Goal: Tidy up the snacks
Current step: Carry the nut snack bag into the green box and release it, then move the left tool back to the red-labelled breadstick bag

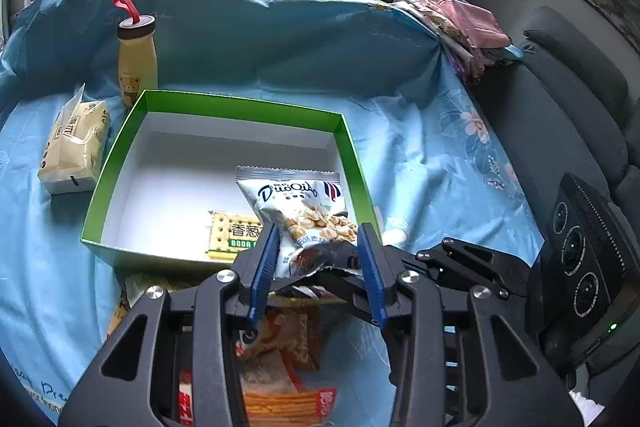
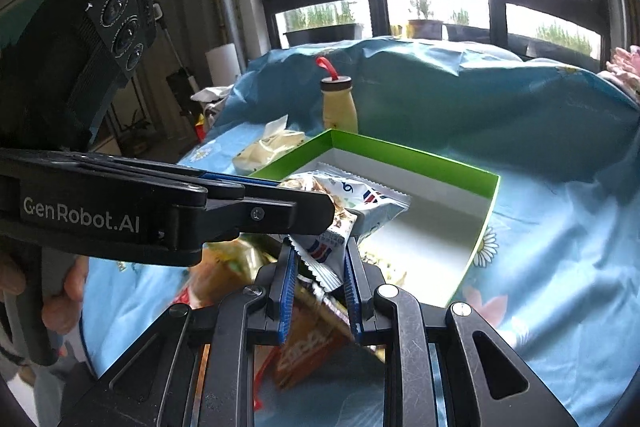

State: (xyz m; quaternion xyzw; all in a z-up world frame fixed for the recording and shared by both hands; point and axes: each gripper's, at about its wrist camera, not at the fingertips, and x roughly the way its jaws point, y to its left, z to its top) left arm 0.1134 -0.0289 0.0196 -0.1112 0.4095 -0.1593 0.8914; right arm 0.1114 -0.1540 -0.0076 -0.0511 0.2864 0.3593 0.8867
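- While both tools share one load, the white snack bag (image 1: pixel 304 215) hangs over the near right corner of the green box (image 1: pixel 120 163), clear of its white floor.
- Left hand-held gripper (image 1: pixel 318 247): jaws narrowed on the lower half of the bag, blue pads pressing the crumpled foil from either side. It seems to carry most of the weight.
- Right hand-held gripper (image 2: pixel 320 267): jaws nearly closed, pinching the bag's crimped bottom seam. Probably there to steady the limp pack so it goes in flat, not folded.
- Green box: open-topped, shallow, sitting on the blue floral cloth (image 1: pixel 420 155) that covers the desk. Evidently the collecting tray for the snacks.
- Cracker pack (image 1: pixel 236 235): green and cream, already lying flat on the box floor by the near wall, just left of the hanging bag.
- Orange snack packs (image 1: pixel 288 371): loose on the cloth in front of the box, beneath the grippers; by the look of it still to be sorted.
- Yellow bottle (image 1: pixel 136 67): upright behind the box's far left corner, brown cap with a red loop.
- Tissue pack (image 1: pixel 74 151): beside the box's left wall, a sheet sticking up; not a snack, so likely left out.
- Folded pink cloths (image 1: pixel 460 23): stacked at the far right edge, well apart.
- Judgement: bag is over the target; lowering and letting go remain.
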